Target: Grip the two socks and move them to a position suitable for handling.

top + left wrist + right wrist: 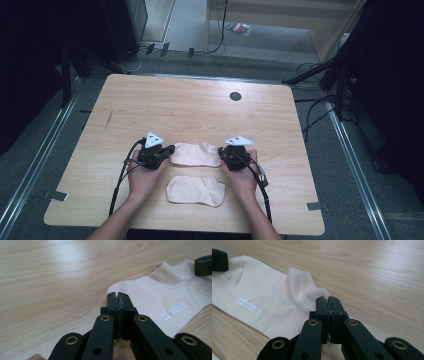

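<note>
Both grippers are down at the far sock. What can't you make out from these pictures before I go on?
- Left gripper view: jaws closed at the far sock toe edge; whether fabric is pinched is hidden behind them.
- Right gripper view: same at the cuff end.
- Printed logo: too small to read.
- High view: near sock markings not discernible.

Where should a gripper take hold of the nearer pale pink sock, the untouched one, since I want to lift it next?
Take the nearer pale pink sock by its right end, where the outline bulges and the edge looks thickest, coming in low from the right with the right gripper. It lies flat on the wooden table, so probably only an edge can be pinched. Both grippers appear shut on the farther pink sock.
</note>
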The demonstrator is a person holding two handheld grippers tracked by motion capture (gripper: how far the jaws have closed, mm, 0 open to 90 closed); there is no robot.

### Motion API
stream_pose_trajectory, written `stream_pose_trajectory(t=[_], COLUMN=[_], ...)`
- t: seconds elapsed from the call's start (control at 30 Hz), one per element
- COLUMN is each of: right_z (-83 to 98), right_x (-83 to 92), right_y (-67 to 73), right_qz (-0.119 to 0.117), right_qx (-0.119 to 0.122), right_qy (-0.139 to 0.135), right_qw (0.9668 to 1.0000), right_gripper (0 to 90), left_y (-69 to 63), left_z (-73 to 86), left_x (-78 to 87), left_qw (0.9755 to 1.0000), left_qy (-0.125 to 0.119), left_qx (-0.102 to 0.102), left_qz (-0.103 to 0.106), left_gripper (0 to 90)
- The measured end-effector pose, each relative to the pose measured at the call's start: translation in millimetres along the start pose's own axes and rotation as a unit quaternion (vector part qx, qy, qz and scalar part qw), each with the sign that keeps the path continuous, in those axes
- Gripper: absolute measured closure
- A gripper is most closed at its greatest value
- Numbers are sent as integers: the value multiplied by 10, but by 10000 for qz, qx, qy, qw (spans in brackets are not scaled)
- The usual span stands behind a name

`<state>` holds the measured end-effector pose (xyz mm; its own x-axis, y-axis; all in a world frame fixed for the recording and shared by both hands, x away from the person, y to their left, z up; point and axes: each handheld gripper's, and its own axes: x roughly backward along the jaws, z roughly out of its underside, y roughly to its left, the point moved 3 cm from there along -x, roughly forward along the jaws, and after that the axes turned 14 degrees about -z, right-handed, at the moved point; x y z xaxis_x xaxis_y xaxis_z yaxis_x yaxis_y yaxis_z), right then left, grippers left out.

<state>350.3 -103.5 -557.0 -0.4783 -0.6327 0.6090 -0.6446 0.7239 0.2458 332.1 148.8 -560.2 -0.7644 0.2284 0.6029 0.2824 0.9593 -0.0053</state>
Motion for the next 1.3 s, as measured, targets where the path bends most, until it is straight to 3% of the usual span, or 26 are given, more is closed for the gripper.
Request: stream_pose_trajectory(t=[0.63,1.0,1.3], right_z=[-125,-148,-156], right_x=[220,384,502], right_y=[147,273,326], right_qz=[-189,-293,-355], right_qx=[0,13,-8], right_qy=[-299,-373,-432], right_qw=[9994,9989,9984], right_gripper=[885,885,884], left_y=[64,-24,-55], left_z=[-103,-141,-126], left_x=[275,519,625], left_qw=[9995,9987,9982], left_qy=[-247,-437,-488], left_qx=[125,31,33], left_qz=[141,271,355], left_gripper=[900,900,900])
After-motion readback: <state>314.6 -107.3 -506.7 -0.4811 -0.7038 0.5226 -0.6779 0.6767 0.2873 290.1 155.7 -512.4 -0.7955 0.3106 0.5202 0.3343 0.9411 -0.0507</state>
